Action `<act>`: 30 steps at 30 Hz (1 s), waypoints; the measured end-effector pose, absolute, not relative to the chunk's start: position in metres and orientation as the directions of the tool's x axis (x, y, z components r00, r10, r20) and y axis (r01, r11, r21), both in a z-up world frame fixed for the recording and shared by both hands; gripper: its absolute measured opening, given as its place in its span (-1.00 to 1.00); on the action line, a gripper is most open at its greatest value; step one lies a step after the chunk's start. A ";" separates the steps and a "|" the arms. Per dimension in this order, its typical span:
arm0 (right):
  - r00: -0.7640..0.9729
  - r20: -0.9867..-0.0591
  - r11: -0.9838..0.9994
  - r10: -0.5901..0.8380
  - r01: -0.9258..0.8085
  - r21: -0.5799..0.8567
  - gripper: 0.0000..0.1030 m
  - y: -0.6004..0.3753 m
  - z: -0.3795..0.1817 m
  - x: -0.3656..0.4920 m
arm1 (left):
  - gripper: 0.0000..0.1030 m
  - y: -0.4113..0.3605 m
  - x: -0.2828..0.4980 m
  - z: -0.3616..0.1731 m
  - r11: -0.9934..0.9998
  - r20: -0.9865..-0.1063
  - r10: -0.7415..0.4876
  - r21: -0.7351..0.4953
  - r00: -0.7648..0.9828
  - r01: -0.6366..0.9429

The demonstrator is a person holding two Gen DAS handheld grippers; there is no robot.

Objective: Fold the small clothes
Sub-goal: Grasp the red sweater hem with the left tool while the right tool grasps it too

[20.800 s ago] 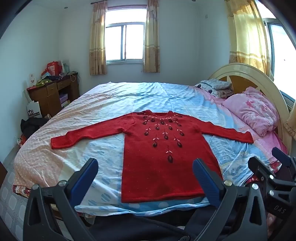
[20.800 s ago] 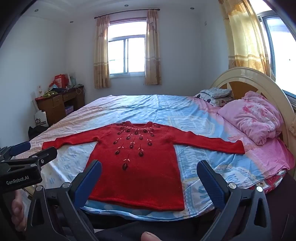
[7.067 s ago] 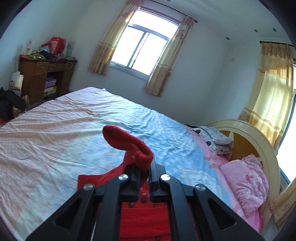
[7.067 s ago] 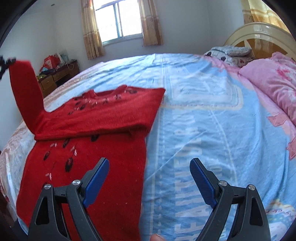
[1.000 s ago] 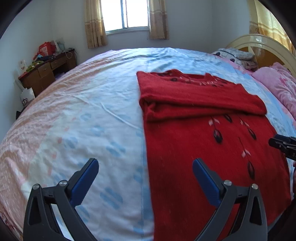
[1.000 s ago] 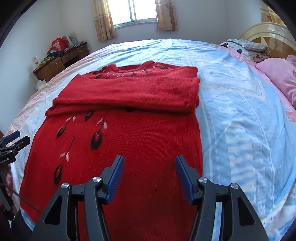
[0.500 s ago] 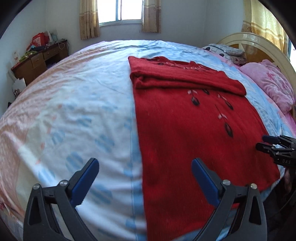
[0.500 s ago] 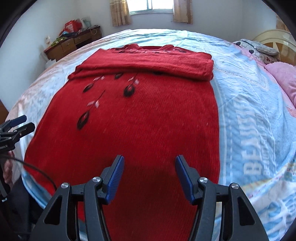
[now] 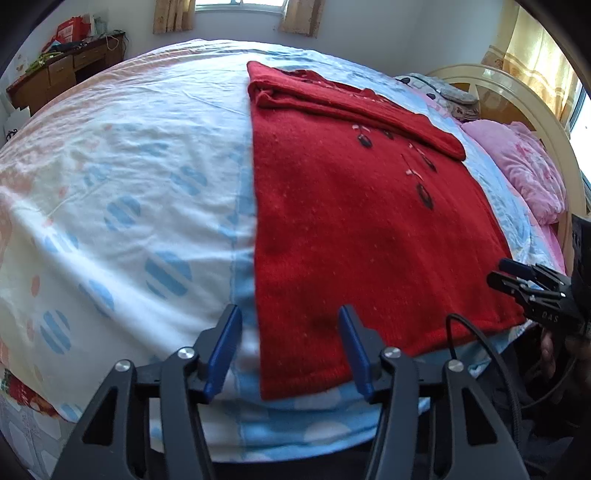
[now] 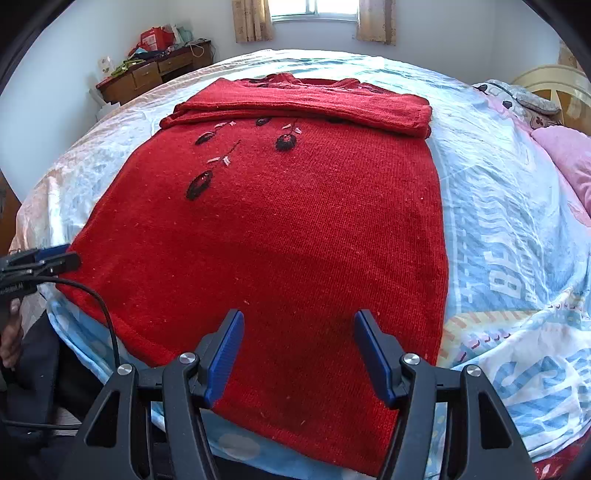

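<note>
A red sweater (image 10: 288,236) is laid flat on the bed (image 9: 122,177), front up, with both sleeves (image 10: 303,105) folded across the chest near the collar end. Dark embroidered flowers (image 10: 285,142) are seen below the folded sleeves. The hem edge is located at the near side of the bed, approx. at the mattress edge. The left gripper (image 9: 290,349) is positioned at the hem's left corner; its blue pads (image 9: 225,347) are set partly apart, nothing is held, and the sweater's left edge is seen between them. The right gripper (image 10: 299,356) is positioned over the hem toward the sweater's right side; its jaws are likewise partly spread w/ no cloth clamped, though contact w/ the fabric cannot be confirmed. Each gripper is visible at the edge of the opposite view. A pink pillow (image 9: 524,170) and a cream headboard (image 9: 517,96) are located at the right end of the bed. A wooden desk (image 10: 155,70) w/ clutter is located by the far wall, beside a curtained window (image 10: 314,11).
</note>
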State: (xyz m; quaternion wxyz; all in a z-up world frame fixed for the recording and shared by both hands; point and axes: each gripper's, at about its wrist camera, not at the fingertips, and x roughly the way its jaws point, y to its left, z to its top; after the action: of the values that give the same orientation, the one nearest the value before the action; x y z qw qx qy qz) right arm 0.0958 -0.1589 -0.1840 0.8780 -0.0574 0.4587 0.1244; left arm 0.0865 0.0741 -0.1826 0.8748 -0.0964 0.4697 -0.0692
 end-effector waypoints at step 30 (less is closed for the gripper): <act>0.491 -0.844 0.977 0.214 -0.090 0.195 0.17 -0.238 -0.191 0.055 | -0.73 0.060 0.078 -0.188 0.978 -0.808 -0.207 -0.193 0.551 0.085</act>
State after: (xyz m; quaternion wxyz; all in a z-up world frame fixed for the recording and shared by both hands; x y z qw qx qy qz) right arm 0.0547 -0.2375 -0.1906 0.8612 0.0624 0.4967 0.0884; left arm 0.0777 0.0602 -0.1876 0.8782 -0.0657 0.4664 -0.0832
